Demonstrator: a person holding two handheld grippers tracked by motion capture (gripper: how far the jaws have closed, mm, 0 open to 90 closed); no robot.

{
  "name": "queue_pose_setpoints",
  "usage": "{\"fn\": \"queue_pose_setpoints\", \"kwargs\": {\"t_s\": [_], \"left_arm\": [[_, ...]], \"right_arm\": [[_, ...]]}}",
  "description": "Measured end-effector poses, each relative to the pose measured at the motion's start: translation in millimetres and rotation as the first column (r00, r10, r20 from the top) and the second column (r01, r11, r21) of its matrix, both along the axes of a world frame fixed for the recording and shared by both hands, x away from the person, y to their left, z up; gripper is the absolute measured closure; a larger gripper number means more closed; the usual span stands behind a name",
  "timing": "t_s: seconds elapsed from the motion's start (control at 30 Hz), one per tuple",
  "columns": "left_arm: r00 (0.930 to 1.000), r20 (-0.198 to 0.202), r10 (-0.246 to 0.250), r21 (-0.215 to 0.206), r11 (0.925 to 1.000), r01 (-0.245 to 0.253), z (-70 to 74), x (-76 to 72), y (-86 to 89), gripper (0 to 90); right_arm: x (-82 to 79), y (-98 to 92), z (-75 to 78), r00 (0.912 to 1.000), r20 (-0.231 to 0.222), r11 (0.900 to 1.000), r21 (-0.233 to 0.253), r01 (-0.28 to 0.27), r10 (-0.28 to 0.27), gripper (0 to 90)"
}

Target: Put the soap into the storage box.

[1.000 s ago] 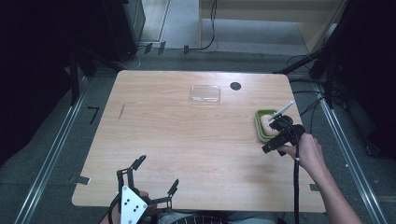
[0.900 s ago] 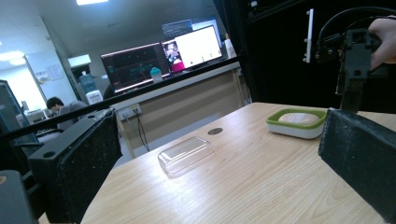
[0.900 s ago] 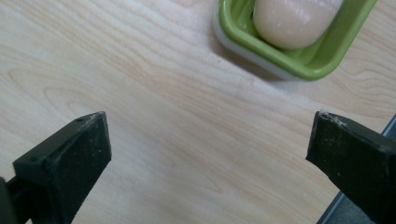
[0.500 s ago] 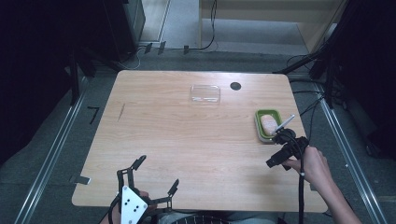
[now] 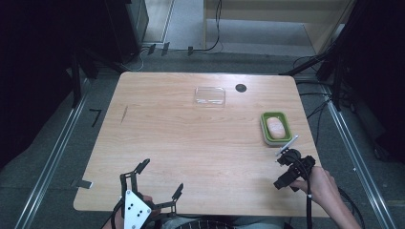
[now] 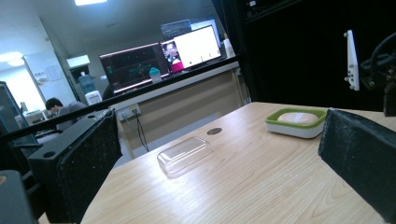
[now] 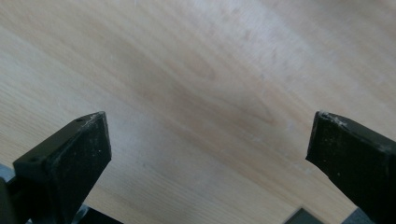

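My right gripper (image 5: 285,168) has pulled back from the green soap dish (image 5: 275,128) over the last sec: 1 s ago it sat right over the dish, half a sec ago just beside its near edge, and now it's toward me, near the dish but clear of it, w/ my right hand (image 5: 321,183) at the counter (image 5: 191,143) edge. The soap (image 5: 275,126) lies in the dish, pale oval, fully uncovered from above. In the right gripper view my fingers (image 7: 74,154) are spread wide w/ nothing between them, just bare wood grain below, so I'm carrying nothing. I read that as the soap being placed and let go; the drop-off part looks done to me. My left gripper (image 5: 152,187) hasn't moved at all: same spot at the near edge, fingers (image 6: 79,163) spread, empty, aimed across the counter. From the left gripper view the clear plastic lid (image 6: 184,155) lies flat on the counter, well apart from the dish (image 6: 295,122), w/ a small dark round hole (image 5: 240,88) just beyond it. Probably what's left is the lid: fetch it and set it over the dish. It's see-through and low, so edges may be hard to judge, and it could slip on a pinch.
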State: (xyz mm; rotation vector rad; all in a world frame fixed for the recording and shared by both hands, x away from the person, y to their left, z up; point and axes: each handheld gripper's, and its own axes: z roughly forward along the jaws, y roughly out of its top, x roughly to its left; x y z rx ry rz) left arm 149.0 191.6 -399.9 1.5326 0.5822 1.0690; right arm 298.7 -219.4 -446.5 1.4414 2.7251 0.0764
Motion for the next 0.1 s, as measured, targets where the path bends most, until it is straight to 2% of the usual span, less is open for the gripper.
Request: {"fn": "queue_pose_setpoints", "kwargs": {"t_s": [0.1], "left_arm": [[1.0000,0.000,0.001,0.002,1.0000,-0.001,0.0,0.5,-0.4,0.0]], "right_arm": [[-4.8,-0.3,-7.3,1.0000,-0.009,1.000,-0.002,0.003,-0.003,0.9]]}}
